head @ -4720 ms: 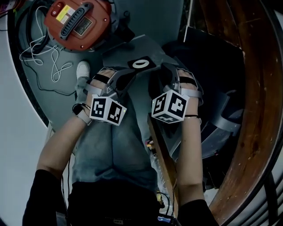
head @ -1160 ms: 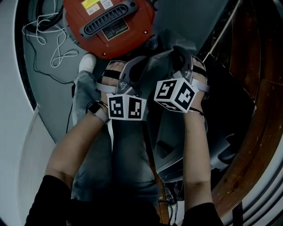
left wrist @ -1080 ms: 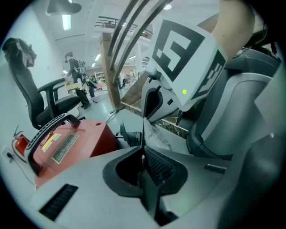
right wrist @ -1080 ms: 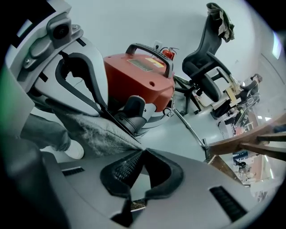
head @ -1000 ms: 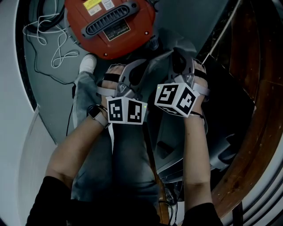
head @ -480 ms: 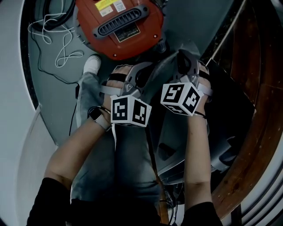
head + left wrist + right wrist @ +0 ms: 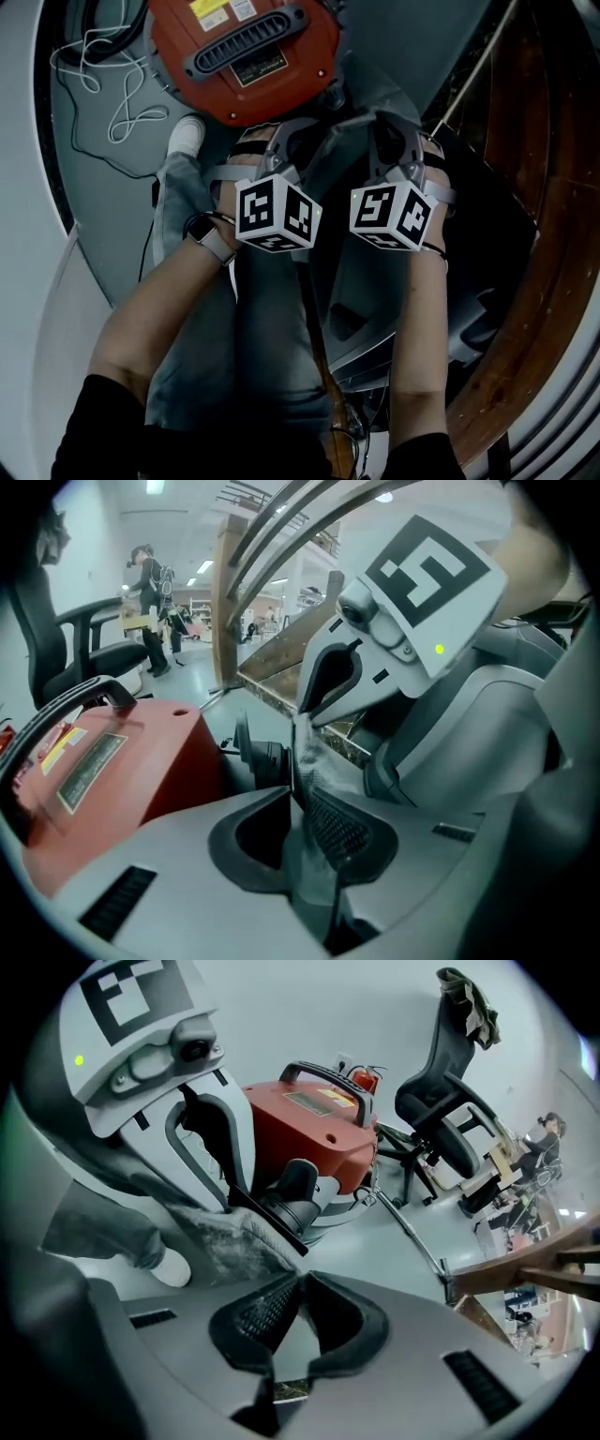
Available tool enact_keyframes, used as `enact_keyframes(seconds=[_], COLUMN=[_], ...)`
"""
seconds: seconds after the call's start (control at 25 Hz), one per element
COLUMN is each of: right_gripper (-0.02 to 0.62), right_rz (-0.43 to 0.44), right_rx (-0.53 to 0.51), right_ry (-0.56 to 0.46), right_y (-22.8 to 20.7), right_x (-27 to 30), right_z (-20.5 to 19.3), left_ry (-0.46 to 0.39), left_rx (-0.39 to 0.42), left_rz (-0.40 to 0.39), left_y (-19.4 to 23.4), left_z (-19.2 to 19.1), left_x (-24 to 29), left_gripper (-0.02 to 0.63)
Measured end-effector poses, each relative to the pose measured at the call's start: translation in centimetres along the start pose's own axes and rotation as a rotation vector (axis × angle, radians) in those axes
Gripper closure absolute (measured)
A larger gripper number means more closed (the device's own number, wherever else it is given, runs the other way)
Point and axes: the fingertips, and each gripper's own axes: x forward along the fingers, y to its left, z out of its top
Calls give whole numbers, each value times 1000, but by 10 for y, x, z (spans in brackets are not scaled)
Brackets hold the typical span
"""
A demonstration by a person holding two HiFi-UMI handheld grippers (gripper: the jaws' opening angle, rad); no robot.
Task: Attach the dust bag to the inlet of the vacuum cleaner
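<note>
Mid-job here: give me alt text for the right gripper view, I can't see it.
The right gripper is shut on the grey dust bag, its black collar up by the black inlet of the red vacuum cleaner. The left gripper pinches the bag opposite.

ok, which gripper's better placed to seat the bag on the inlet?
Left, I'd say. The left gripper is shut on the dust bag with the black inlet right beyond its jaw tips. The right gripper grips the bag too, but sees the inlet farther off, to its left.
</note>
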Motion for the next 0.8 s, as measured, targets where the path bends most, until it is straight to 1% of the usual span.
enact_keyframes(seconds=[0.04,0.12,0.2,0.28,0.36,0.48,0.52,0.64,0.72,0.8], right_gripper=[552,551,549,549,549,551,551,551,551,551], right_rz=[32,104,158,191,185,175,192,280,326,357], right_rx=[6,7,-23,-52,-77,-179,-221,-329,-356,-361], right_ry=[-5,-21,-52,-92,-117,-83,-60,12,29,33], right_y=[1,0,-4,-11,-20,-23,-21,-9,-5,-2], right_x=[-3,-12,-25,-36,-38,-23,-16,-2,-1,-2], right_z=[0,2,9,19,28,30,28,18,15,13], left_ry=[1,0,3,9,11,13,13,16,18,18], left_rx=[-1,-1,-1,-7,-8,5,8,8,4,3], left_rz=[-10,-17,-15,-14,-12,-8,-7,-7,-6,-2], left_y=[-1,-1,0,0,1,0,1,2,2,4], left_z=[0,0,-1,-1,-1,-2,-2,-2,-2,-2], left_x=[1,1,2,3,3,3,3,4,4,4], left_gripper=[546,554,558,560,561,561,561,561,561,561])
